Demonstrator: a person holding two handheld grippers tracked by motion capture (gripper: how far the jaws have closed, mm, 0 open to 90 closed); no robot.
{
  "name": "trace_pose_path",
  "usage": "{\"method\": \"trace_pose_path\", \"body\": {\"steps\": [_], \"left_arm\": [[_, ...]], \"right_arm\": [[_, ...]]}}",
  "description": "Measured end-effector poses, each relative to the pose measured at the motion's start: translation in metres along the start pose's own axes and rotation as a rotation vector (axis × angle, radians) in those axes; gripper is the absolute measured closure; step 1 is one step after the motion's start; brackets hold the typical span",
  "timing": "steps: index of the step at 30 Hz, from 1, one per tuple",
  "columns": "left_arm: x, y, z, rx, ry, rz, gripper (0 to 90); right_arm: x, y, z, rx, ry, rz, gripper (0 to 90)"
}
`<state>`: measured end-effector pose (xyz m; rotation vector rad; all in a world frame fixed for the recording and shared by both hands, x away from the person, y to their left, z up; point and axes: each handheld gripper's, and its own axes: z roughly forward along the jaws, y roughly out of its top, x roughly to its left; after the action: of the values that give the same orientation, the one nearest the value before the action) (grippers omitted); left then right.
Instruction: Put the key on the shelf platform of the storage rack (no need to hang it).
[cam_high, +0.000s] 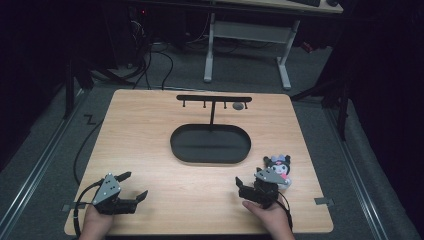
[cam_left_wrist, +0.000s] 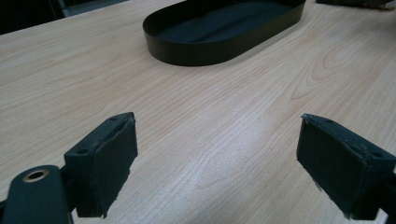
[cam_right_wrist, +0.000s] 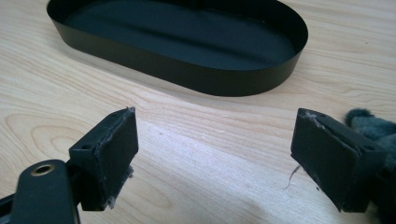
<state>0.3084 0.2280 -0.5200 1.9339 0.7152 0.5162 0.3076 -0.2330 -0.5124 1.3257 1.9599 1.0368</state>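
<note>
High view: I see plush toy (cam_high: 278, 167) on bench (cam_high: 150, 145), right of oval tray (cam_high: 210, 144), just beyond right hand-held gripper (cam_high: 241, 189); head points away from me, long axis near-far.

Left gripper view: left hand-held gripper (cam_left_wrist: 217, 161) jaws apart, empty.

Right gripper view: jaws apart, nothing between; plush fur at right jaw.
</note>
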Motion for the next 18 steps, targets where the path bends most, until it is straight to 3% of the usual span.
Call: {"method": "trace_pose_path", "body": {"steps": [5, 10, 18], "left_arm": [[-0.0016, 0.0012, 0.0003, 0.002, -0.002, 0.012, 13.0], [-0.0024, 0.0021, 0.0015, 0.004, -0.001, 0.020, 13.1], [-0.0064, 0.0036, 0.0054, 0.012, 0.004, 0.040, 13.1]], "right_arm": [[0.0032, 0.0024, -0.0019, 0.022, -0.024, -0.022, 14.9], [0.0032, 0.0033, -0.0035, 0.052, -0.005, -0.051, 14.2], [0.0033, -0.0006, 0.0009, 0.108, 0.020, -0.054, 15.0]]}}
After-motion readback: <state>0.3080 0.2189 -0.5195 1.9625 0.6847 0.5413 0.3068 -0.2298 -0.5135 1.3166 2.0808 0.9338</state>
